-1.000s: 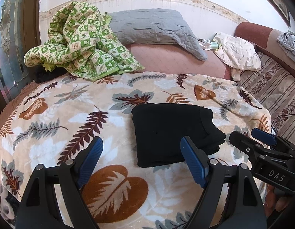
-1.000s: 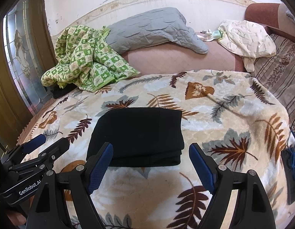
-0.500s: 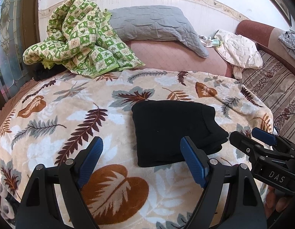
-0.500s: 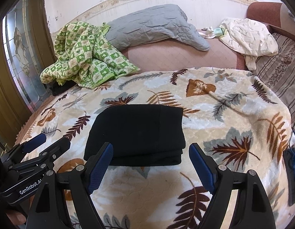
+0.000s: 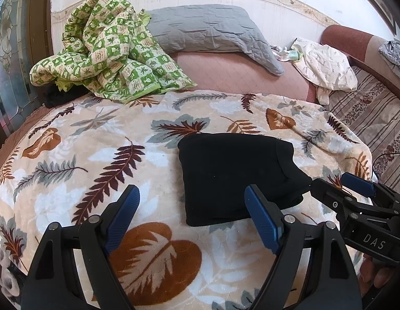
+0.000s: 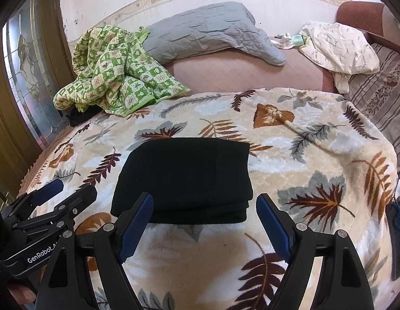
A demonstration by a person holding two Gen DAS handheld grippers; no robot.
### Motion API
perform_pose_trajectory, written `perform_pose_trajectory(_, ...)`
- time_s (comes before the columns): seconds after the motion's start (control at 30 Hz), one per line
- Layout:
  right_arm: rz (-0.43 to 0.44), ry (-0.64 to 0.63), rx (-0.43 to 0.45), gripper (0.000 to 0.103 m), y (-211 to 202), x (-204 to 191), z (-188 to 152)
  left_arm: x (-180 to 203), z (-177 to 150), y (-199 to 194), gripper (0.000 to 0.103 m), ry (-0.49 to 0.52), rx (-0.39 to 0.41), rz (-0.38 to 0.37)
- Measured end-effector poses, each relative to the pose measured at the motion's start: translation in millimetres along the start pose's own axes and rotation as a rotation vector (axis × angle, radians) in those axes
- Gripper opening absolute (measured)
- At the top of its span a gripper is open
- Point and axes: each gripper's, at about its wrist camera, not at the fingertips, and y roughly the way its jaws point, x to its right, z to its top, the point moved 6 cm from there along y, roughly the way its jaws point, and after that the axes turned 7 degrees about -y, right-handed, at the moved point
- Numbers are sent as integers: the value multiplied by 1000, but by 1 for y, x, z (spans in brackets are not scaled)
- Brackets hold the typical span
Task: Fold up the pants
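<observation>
Spread over the bed, a plush leaf-print blanket [image 6: 316, 155] is carrying the folded black pants [image 6: 184, 175]; left gripper [image 5: 192, 214] and right gripper [image 6: 205, 222] are hovering wide, empty. Snagging an edge risks unfolding the stack.

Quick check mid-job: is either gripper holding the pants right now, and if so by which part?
Nothing is held. The left gripper and right gripper are both open and empty, short of the folded black pants, which lie free on the leaf-print blanket.
</observation>
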Motion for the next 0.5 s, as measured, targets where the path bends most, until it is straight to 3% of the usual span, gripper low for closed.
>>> perform_pose_trajectory(0.17,0,0,-2,83,0,-1,-1,1,0,0,84,0,1,-4)
perform_pose_trajectory(0.3,0,-3,-2,83,-1,-2,-1,3,-1,-2,84,-1,-2,-53)
perform_pose_trajectory(0.5,-4,-7,1,83,-4,-1,-4,1,-3,-8,84,10,15,-37)
